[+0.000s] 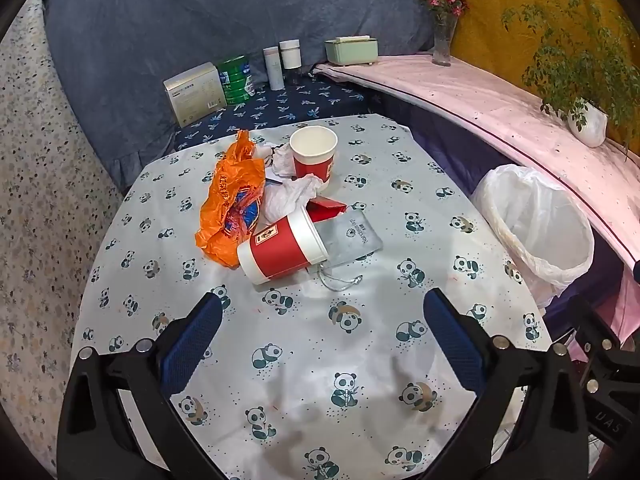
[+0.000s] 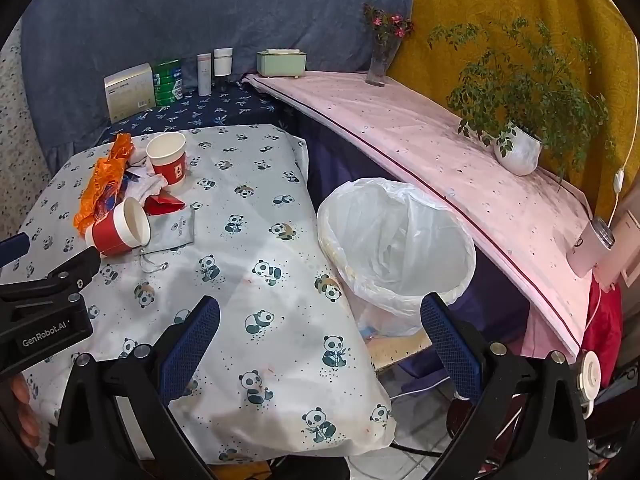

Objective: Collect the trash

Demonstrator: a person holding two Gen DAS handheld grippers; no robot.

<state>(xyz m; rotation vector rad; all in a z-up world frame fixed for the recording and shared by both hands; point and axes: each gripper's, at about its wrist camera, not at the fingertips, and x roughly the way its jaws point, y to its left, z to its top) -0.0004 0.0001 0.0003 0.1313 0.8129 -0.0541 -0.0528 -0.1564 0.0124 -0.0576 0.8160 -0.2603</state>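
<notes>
Trash lies on the panda tablecloth (image 1: 280, 340): a tipped red paper cup (image 1: 282, 248), an upright red paper cup (image 1: 314, 154), an orange plastic bag (image 1: 232, 200), crumpled white tissue (image 1: 290, 196), a red carton (image 1: 326, 208) and a grey pouch (image 1: 352, 236). My left gripper (image 1: 322, 320) is open and empty, just in front of the tipped cup. My right gripper (image 2: 320, 320) is open and empty at the table's right edge, near the white-lined bin (image 2: 396, 240). The tipped cup (image 2: 118, 230) and the bin (image 1: 536, 220) show in both views.
A box (image 1: 194, 94), green can (image 1: 236, 78) and bottles (image 1: 276, 68) stand on the blue-clothed surface behind. A pink shelf (image 2: 440, 152) at right holds a tissue box (image 2: 282, 63), flower vase (image 2: 382, 64) and potted plant (image 2: 518, 152). The left gripper's body (image 2: 44, 308) shows in the right wrist view.
</notes>
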